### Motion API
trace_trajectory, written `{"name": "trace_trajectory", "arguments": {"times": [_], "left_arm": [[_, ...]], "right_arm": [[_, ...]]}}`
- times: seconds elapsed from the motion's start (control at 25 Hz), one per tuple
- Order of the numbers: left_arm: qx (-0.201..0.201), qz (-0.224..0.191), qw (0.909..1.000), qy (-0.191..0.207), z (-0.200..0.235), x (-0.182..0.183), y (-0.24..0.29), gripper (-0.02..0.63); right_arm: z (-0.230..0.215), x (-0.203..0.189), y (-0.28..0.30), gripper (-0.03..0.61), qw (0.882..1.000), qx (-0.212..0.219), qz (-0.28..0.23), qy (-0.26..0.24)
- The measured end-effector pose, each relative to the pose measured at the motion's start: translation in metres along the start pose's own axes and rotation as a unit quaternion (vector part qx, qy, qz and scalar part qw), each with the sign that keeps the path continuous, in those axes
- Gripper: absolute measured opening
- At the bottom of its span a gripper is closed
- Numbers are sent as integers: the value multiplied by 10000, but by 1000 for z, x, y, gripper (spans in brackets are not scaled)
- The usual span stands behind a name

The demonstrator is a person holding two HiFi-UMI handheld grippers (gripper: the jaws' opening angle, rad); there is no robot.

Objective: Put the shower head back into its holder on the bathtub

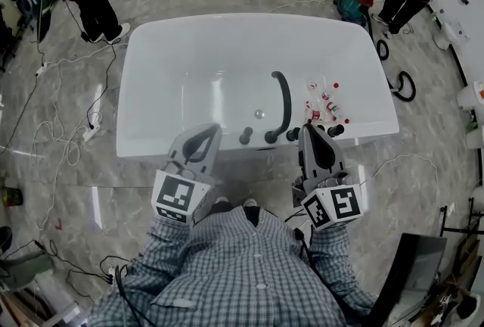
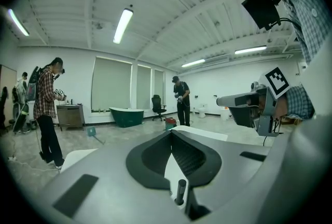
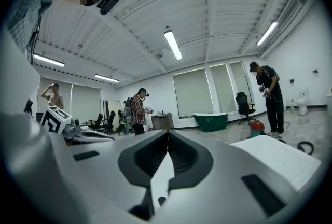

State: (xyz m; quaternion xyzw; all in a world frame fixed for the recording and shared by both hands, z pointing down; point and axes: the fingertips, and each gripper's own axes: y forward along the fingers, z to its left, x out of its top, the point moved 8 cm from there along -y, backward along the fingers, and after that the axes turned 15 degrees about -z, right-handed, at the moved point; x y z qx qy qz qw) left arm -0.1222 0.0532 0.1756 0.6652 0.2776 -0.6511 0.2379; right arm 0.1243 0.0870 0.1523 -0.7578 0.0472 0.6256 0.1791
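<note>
Both tools are closed and empty. The left tool (image 1: 212, 129) and the right tool (image 1: 308, 129) are held close in front of the person's chest, with their tips just short of the near rim of the white bathtub (image 1: 151, 53). Each tool's own view shows its pads meeting at the tip with nothing between them.

On that near rim sits a row of dark fittings (image 1: 246, 138), and from among them a dark curved piece (image 1: 285, 102) arcs out over the basin. It may be the shower head, though from above it could as well be the spout. Whether its foot sits in a holder or only rests against the rim cannot be made out. With neither tool carrying anything, the scene fits two stages equally: the shower head already seated among the fittings, or off its holder and waiting to be picked up.

Only the head view shows the tub's inside, the fittings and some small red-and-white items (image 1: 324, 102) lying in the basin. The gripper views look level across the room instead. The left one shows the right tool from the side, and both show a person in a plaid shirt (image 2: 46, 109) and a green tub (image 2: 126, 115) by the far wall.
</note>
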Motion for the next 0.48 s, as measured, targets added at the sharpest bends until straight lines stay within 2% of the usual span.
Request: {"name": "trace_trajectory", "arguments": {"times": [0.24, 0.48], "left_arm": [[62, 32, 10000, -40, 0, -4, -5, 11], [83, 67, 9999, -74, 2, -8, -8, 9]], "right_arm": [[-3, -6, -8, 15, 9999, -76, 112, 22], [3, -8, -9, 15, 9999, 29, 118, 35]]}}
